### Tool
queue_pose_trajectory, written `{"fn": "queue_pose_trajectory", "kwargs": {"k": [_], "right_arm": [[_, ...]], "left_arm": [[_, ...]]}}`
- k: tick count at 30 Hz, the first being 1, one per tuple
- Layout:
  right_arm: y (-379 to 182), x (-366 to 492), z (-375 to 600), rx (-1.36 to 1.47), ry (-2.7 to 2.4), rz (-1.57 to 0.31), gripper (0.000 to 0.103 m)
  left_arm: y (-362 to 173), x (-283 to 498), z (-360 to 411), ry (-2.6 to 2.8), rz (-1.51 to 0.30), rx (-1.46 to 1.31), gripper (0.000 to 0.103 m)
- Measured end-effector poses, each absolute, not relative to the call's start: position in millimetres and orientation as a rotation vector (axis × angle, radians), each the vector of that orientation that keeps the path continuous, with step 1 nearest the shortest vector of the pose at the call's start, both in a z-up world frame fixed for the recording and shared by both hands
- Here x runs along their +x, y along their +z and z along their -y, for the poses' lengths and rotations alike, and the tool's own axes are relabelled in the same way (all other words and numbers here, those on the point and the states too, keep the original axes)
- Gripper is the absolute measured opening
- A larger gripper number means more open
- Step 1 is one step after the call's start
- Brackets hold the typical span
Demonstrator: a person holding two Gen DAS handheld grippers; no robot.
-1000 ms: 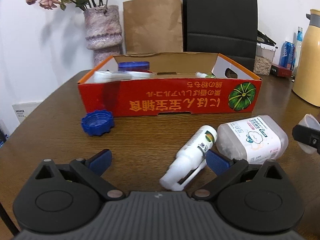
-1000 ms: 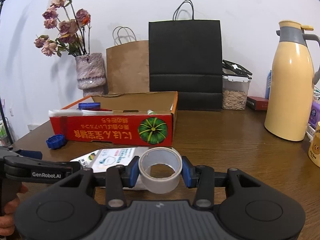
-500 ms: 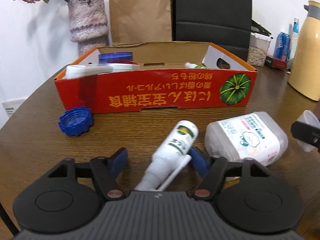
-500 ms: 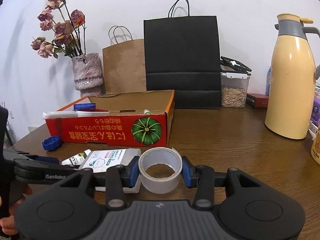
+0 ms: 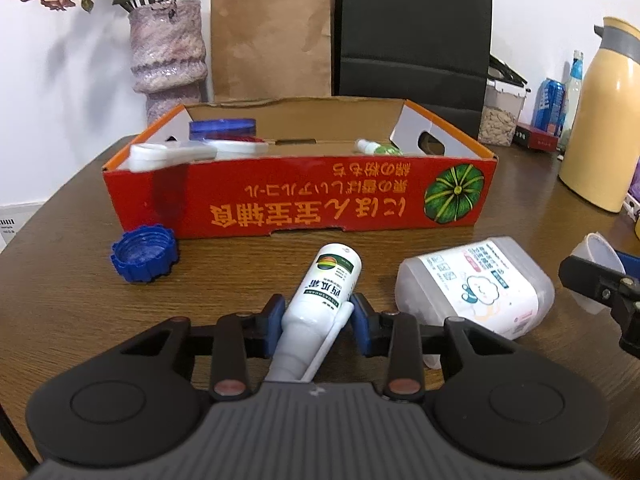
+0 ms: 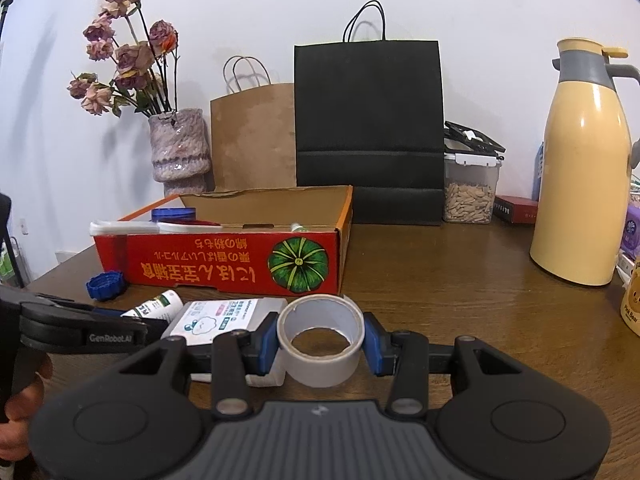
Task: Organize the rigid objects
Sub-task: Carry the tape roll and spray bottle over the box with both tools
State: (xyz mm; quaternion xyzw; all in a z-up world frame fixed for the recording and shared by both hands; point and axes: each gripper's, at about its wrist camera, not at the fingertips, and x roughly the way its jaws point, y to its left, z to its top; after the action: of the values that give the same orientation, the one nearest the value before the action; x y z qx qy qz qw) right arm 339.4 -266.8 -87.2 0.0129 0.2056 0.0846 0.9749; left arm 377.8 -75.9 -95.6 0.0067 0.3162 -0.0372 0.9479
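Now the left gripper (image 5: 316, 322) has just closed; its blue pads clamp the white spray bottle (image 5: 320, 304), which lies on the table (image 5: 80, 320) pointing toward the red box (image 5: 300, 196). The right gripper (image 6: 320, 338) pinches the tape roll (image 6: 320, 338) between its pads, just beside the clear container (image 6: 224, 320).

Along the far edge of the table (image 6: 460, 280), a knitted vase (image 6: 179, 148) of dried roses (image 6: 120, 56) is standing beside a brown paper bag (image 6: 256, 136) and a taller black paper bag (image 6: 368, 128), both leaning against the white wall (image 6: 480, 20). To the right of them a clear container of seeds (image 6: 470, 192) is sitting next to a small dark red box (image 6: 514, 209). A yellow thermos jug (image 6: 582, 168) is standing toward the right edge.
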Motion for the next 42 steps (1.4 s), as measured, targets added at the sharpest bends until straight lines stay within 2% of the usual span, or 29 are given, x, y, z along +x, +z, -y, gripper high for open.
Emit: {"fn": "queue_pose_trajectory", "kwargs": {"k": [23,42], "right_arm": [[-65.9,364.8,236.0,0.027,0.209,-0.297,0.042],[-42.3,449.4,198.3,0.004,0.219,-0.248,0.042]], "left_arm": [[-41.5,392.9,58.3,-0.027,-0.487,-0.115,0.036],[-28.0,455.6,48.4,0.013,-0.438,-0.136,0.036]]}}
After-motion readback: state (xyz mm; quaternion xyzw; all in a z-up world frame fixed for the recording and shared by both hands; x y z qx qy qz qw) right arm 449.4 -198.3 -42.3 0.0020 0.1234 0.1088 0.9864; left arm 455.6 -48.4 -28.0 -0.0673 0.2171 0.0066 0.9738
